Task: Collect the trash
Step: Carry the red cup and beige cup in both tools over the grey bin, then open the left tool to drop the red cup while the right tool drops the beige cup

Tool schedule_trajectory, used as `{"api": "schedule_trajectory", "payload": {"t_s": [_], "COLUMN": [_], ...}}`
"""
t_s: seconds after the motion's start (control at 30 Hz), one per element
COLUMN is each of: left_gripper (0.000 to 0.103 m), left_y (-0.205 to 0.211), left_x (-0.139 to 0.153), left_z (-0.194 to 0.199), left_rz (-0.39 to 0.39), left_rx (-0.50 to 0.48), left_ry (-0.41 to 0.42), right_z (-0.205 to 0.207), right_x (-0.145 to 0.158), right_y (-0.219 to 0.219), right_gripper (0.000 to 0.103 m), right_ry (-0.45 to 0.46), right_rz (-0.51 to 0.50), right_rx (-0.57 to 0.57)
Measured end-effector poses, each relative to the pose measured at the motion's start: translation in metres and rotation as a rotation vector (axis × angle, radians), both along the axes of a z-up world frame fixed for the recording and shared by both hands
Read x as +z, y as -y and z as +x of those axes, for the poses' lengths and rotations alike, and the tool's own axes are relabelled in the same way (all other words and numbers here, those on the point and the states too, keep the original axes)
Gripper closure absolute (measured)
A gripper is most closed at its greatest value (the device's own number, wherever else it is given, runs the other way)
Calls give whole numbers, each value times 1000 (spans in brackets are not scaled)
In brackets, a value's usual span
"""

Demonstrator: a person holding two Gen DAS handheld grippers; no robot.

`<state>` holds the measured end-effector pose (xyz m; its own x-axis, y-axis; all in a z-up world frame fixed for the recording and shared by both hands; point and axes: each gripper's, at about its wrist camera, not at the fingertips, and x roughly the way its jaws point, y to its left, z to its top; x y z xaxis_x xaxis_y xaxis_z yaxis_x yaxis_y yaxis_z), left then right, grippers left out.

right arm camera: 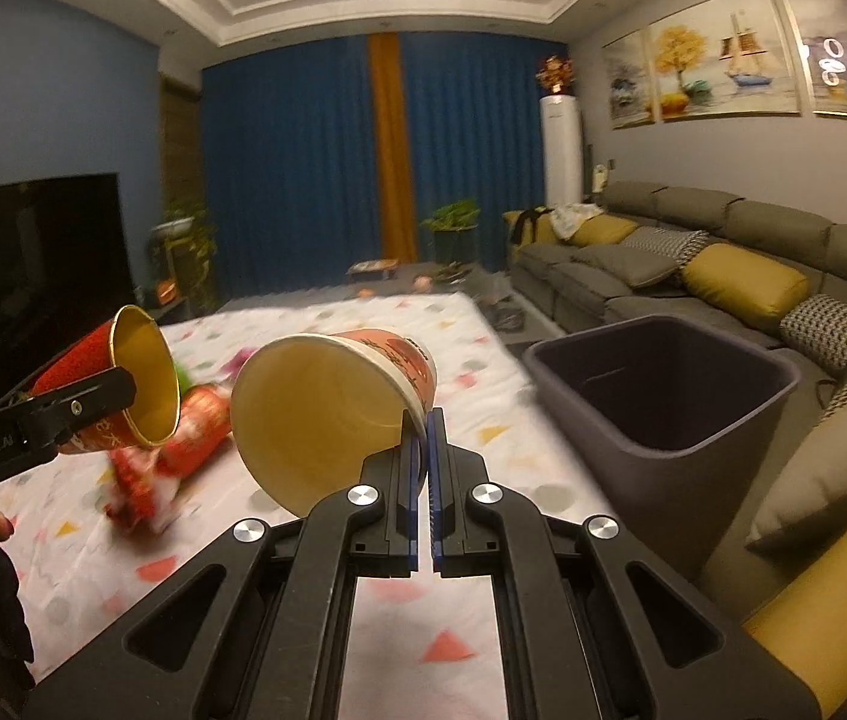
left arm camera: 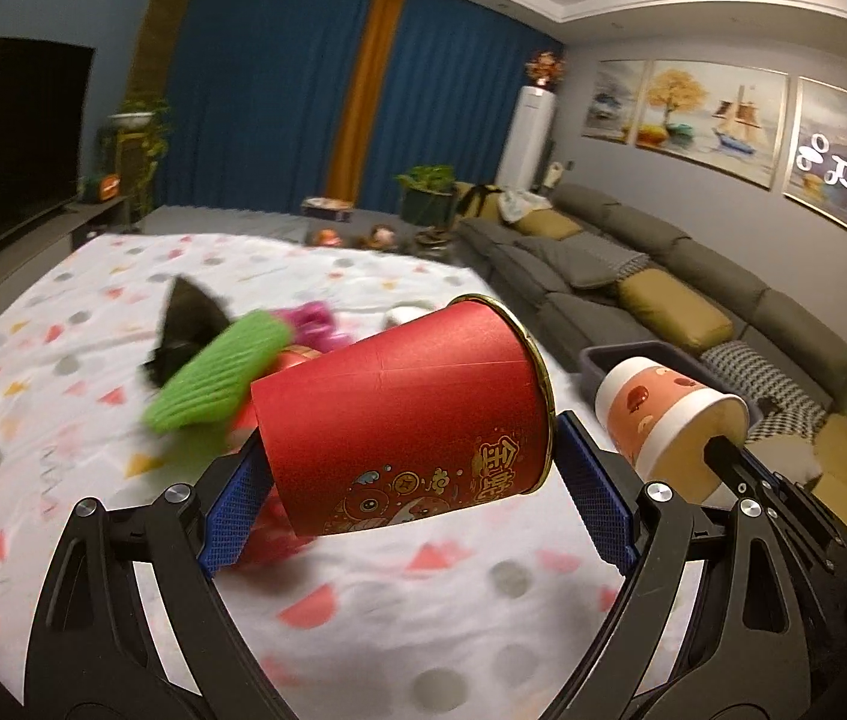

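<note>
My left gripper (left arm camera: 411,468) is shut on a red paper cup (left arm camera: 399,420) lying sideways above the table, one blue pad at its base and the other at its gold rim. The right wrist view shows this cup (right arm camera: 123,384) at the left, its mouth open towards the camera. My right gripper (right arm camera: 420,426) is shut on the rim of a pink-and-white paper cup (right arm camera: 333,414), also tilted mouth-first; the cup (left arm camera: 663,414) appears to the right of the red one. A dark bin (right arm camera: 681,480) stands open just right of the table, near the right gripper.
On the patterned white tablecloth (left arm camera: 63,420) lie a green ribbed piece (left arm camera: 219,372), a black scrap (left arm camera: 183,318), something pink (left arm camera: 315,318) and red wrappers (right arm camera: 183,438). A grey sofa (right arm camera: 723,276) with cushions runs behind the bin. A TV (right arm camera: 21,264) stands at left.
</note>
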<state>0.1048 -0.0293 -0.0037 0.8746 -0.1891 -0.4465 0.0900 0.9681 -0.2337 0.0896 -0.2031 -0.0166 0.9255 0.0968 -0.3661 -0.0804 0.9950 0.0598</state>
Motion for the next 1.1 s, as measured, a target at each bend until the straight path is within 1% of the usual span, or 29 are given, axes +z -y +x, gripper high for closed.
{"api": "schedule_trajectory", "payload": {"t_s": [0.27, 0.37, 0.53, 0.67, 0.83, 0.97, 1.1], "left_gripper": [15, 15, 15, 15, 15, 15, 15], "left_y": [66, 93, 132, 159, 187, 205, 219], "left_x": [15, 16, 16, 13, 6, -3, -13], "left_z": [30, 46, 68, 88, 110, 125, 142], "left_rz": [-13, -19, -16, -12, -12, -4, -2], "left_rx": [-135, -193, -260, -306, -355, -391, -415], "left_ry": [43, 47, 51, 53, 35, 21, -11], "right_z": [15, 21, 32, 41, 52, 60, 68], "right_x": [16, 21, 25, 24, 19, 13, 6], "right_y": [54, 80, 115, 140, 164, 175, 182], "right_gripper": [99, 99, 99, 99, 99, 99, 99], "right_ry": [53, 62, 73, 70, 58, 44, 25], "right_rz": [4, 7, 15, 23, 27, 32, 35], "right_rx": [-135, -185, -264, -311, -355, -378, -391]}}
